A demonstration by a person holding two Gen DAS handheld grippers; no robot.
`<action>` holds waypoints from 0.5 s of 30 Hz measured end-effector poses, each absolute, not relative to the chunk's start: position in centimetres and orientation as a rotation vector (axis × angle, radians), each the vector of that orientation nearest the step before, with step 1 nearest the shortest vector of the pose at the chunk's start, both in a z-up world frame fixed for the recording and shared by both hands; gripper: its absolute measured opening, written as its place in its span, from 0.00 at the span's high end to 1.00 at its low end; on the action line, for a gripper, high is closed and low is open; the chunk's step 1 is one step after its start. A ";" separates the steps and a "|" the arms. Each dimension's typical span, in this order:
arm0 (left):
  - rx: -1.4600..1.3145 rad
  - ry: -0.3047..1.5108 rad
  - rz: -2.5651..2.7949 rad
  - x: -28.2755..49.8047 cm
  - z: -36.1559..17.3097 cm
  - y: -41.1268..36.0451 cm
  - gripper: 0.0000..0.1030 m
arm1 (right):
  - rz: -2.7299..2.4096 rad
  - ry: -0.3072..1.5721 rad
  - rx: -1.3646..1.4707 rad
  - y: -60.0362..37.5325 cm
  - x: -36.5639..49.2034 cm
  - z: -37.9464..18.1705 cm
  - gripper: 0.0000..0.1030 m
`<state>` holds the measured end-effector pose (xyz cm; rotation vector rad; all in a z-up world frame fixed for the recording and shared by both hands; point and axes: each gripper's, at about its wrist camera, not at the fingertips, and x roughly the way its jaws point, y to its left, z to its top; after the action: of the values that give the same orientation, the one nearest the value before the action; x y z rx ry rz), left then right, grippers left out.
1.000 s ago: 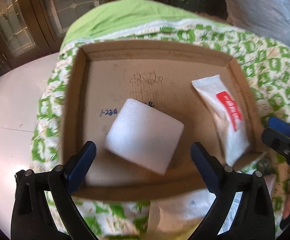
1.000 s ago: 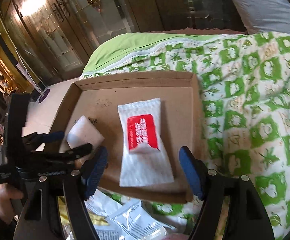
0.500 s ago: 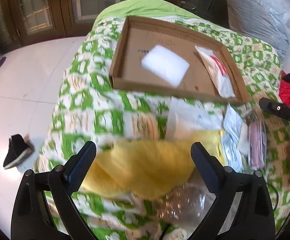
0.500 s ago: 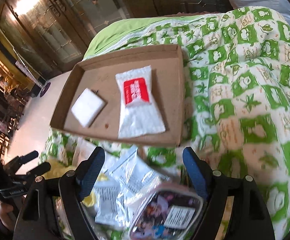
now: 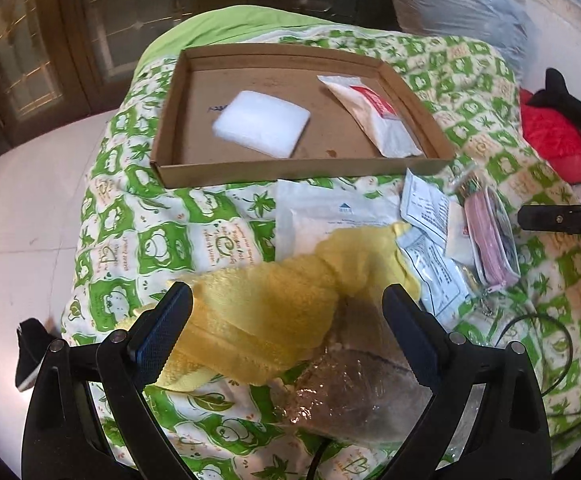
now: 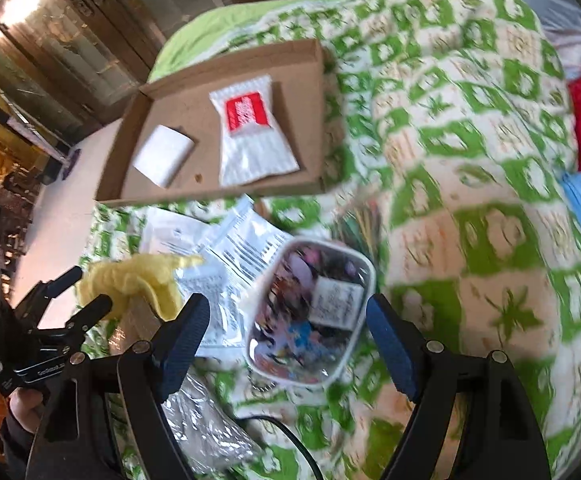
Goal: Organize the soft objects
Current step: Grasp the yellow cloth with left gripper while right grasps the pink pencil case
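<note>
a: why is the cardboard tray [image 5: 290, 168] set at the far side of the quilt [image 5: 150, 236]?

b: likely as your sorting spot; the white foam pad [image 5: 262, 128] and the red-label sachet [image 5: 374, 120] already lie inside, apart from each other.

a: and your claws?

b: your left gripper [image 5: 286, 320] is spread wide and empty, framing the yellow cloth [image 5: 274, 316] without pinching it. your right gripper [image 6: 286, 340] is also wide apart, straddling the clear pouch [image 6: 314, 316], holding nothing.
</note>
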<state>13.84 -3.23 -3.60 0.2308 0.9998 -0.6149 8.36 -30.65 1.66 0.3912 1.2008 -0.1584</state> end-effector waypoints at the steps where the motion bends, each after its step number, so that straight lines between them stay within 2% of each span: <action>1: 0.236 0.998 -0.623 13.8 -3.6 -3.3 0.06 | -0.165 1.210 0.396 -30.6 8.3 1.4 0.21; 8: 0.263 1.002 -0.652 13.5 -3.9 -4.1 0.06 | -0.209 1.258 0.399 -30.7 8.8 -0.6 0.19; 15: 0.277 1.030 -0.656 14.0 -4.8 -4.5 0.06 | -0.245 1.289 0.284 -29.3 10.3 -2.8 0.15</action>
<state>13.97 -4.51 -4.80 0.2769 1.0296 -0.6563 10.35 -29.28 -2.75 0.2841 1.2888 -0.2452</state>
